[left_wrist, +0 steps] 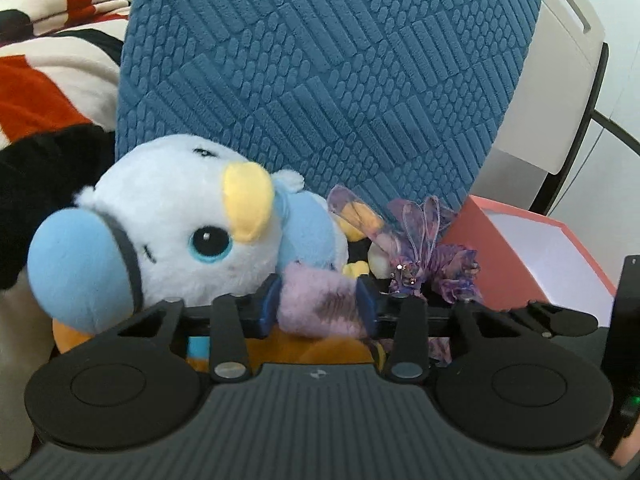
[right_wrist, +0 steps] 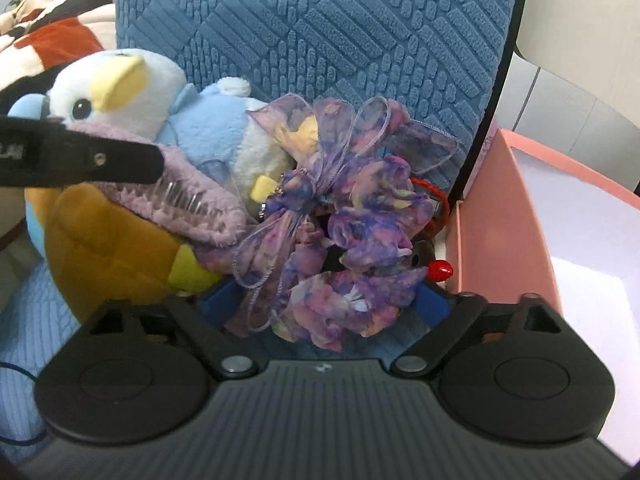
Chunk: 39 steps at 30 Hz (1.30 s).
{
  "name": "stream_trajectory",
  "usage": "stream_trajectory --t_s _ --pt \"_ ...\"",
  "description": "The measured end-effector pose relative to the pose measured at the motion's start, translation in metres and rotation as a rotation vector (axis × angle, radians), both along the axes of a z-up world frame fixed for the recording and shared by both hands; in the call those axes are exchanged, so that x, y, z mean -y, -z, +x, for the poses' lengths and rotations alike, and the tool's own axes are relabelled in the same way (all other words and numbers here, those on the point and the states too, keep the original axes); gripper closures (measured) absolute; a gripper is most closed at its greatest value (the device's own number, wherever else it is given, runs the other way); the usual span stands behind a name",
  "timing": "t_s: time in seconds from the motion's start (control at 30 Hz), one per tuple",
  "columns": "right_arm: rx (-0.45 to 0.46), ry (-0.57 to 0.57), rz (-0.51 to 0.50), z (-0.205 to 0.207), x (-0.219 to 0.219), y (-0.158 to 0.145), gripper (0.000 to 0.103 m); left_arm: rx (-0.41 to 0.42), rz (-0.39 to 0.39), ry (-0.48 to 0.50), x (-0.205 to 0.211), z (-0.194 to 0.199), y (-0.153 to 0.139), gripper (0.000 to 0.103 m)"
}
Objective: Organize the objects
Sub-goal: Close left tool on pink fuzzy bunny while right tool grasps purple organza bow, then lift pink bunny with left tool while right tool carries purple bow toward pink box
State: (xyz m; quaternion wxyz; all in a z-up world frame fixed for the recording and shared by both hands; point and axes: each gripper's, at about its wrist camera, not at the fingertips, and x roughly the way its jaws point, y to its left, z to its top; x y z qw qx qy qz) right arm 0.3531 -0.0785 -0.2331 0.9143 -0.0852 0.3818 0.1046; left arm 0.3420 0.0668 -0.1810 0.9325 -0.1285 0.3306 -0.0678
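My left gripper (left_wrist: pixel 318 306) is shut on a fuzzy lilac hair clip (left_wrist: pixel 318 308), its blue pads pressing both sides. In the right wrist view the same clip (right_wrist: pixel 192 200) shows its clear teeth, held by the left gripper's black finger (right_wrist: pixel 100 160). My right gripper (right_wrist: pixel 324 304) is open, its blue pads spread either side of a purple floral scrunchie with a ribbon bow (right_wrist: pixel 348 216); the scrunchie also shows in the left wrist view (left_wrist: pixel 424 256). Whether the pads touch it is hidden by the fabric.
A white and blue plush bird (left_wrist: pixel 168 220) lies on an orange plush (right_wrist: pixel 108 240) against a blue textured cushion (left_wrist: pixel 320 72). An open pink box with a white inside (right_wrist: pixel 516 216) stands at right. A red bead on a cord (right_wrist: pixel 440 269) lies by the scrunchie. A striped blanket (left_wrist: pixel 48 60) is at left.
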Motion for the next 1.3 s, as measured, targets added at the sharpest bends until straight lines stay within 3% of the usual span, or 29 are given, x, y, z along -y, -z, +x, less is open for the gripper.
stream_trajectory --t_s 0.1,0.17,0.2,0.27,0.73,1.1,1.3 --pt "-0.009 0.004 0.011 -0.002 0.000 0.003 0.047 0.003 -0.019 0.004 0.000 0.000 0.001 0.072" --pt "-0.019 0.013 0.021 -0.003 0.002 0.003 0.073 0.010 -0.012 0.002 0.002 -0.003 -0.001 0.077" --pt "-0.023 0.016 0.030 -0.004 0.004 0.003 0.078 0.012 -0.016 -0.002 0.002 -0.006 -0.002 0.084" --pt "-0.017 0.029 0.035 -0.009 0.006 0.000 0.086 0.012 -0.042 -0.006 0.000 -0.012 -0.003 0.086" --pt "0.008 -0.001 0.099 -0.085 0.012 -0.032 0.089 0.052 -0.126 -0.086 -0.006 -0.092 -0.021 0.086" --pt "-0.048 -0.003 0.134 -0.140 0.015 -0.026 0.089 -0.041 -0.133 -0.073 0.008 -0.130 -0.014 0.087" --pt "-0.139 0.017 0.165 -0.159 0.021 -0.013 0.089 -0.107 -0.152 -0.058 0.018 -0.149 -0.006 0.086"
